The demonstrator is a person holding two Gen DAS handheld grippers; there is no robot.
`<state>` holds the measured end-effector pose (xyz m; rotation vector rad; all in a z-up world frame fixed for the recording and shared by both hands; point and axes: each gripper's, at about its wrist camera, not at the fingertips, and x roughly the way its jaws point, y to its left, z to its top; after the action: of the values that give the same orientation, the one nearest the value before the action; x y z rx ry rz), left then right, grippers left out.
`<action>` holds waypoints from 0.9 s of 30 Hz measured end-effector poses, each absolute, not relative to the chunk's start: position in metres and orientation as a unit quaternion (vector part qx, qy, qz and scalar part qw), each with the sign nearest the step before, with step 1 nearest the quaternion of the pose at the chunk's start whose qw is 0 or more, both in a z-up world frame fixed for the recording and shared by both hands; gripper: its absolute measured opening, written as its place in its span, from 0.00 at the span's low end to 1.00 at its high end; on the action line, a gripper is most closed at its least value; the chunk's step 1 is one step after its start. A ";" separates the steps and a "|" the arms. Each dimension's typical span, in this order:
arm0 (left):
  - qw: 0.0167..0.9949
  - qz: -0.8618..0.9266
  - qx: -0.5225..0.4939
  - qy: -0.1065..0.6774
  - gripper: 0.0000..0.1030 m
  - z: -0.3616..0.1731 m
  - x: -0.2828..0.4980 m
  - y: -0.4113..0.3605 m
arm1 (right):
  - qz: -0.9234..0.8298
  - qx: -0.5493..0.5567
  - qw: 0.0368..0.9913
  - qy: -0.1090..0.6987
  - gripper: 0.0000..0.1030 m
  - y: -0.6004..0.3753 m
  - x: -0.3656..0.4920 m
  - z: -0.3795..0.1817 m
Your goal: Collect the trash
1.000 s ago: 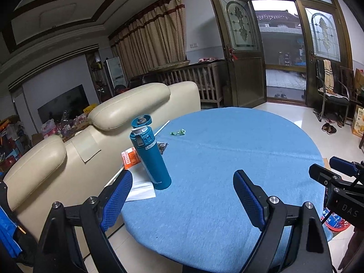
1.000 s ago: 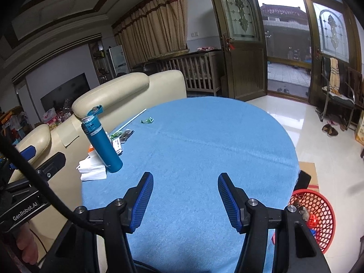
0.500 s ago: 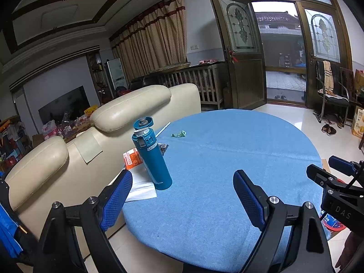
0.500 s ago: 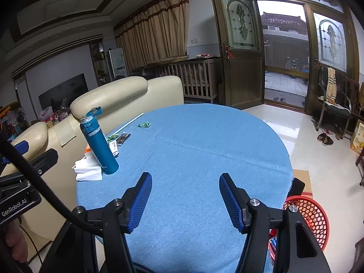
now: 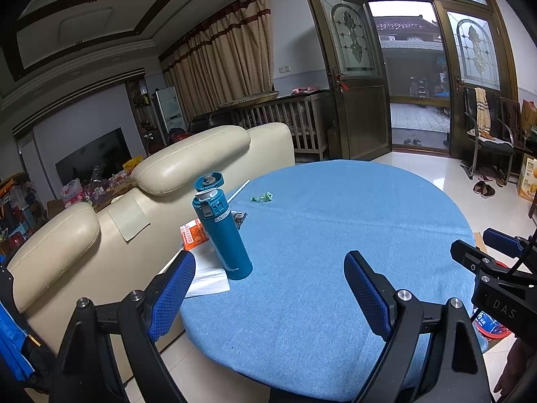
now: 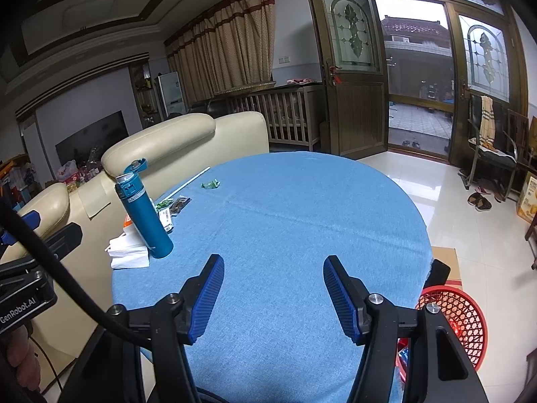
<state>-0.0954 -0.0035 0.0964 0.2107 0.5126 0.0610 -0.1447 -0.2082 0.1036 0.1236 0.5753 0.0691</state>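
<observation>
With both sets of jaws spread and empty over the blue table (image 6: 302,221), the right gripper (image 6: 273,294) should reach the green wrapper (image 6: 210,184), upper left, before the red basket (image 6: 459,315)

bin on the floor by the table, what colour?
Red, with an open mesh wall. The basket shows best in the right wrist view.

I'm holding my left tongs (image 5: 268,288) wide apart over the near edge of the round blue table (image 5: 352,235), nothing between them. A teal bottle (image 5: 223,231) is standing upright left of centre, lid flipped open, its base touching white paper (image 5: 208,278). An orange packet (image 5: 191,236) is lying just behind. A green wrapper (image 5: 262,197) is sitting farther back. My right tongs (image 5: 483,252) are poking in at the right edge.
</observation>
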 end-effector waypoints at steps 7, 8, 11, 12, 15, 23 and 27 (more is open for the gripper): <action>0.961 0.029 0.104 0.253 0.88 0.096 -0.096 -0.004 | 0.034 0.062 0.957 0.283 0.64 -0.208 -0.144 0.103; 0.961 0.029 0.104 0.253 0.88 0.096 -0.096 -0.004 | 0.034 0.062 0.956 0.283 0.64 -0.208 -0.145 0.103; 0.961 0.028 0.104 0.254 0.88 0.096 -0.096 -0.004 | 0.034 0.061 0.956 0.283 0.64 -0.208 -0.145 0.103; 0.961 0.028 0.104 0.254 0.88 0.096 -0.097 -0.004 | 0.034 0.060 0.956 0.284 0.64 -0.208 -0.144 0.103; 0.961 0.026 0.104 0.254 0.88 0.096 -0.097 -0.004 | 0.034 0.061 0.957 0.283 0.64 -0.208 -0.144 0.103; 0.962 0.024 0.104 0.253 0.88 0.097 -0.099 -0.004 | 0.032 0.060 0.957 0.282 0.64 -0.206 -0.144 0.102; 0.962 0.024 0.104 0.252 0.88 0.097 -0.099 -0.003 | 0.032 0.061 0.957 0.282 0.64 -0.206 -0.143 0.102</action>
<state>-0.0992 -0.0033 0.0972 0.2099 0.5110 0.0478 -0.1435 -0.2060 0.1017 0.1230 0.5712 0.0641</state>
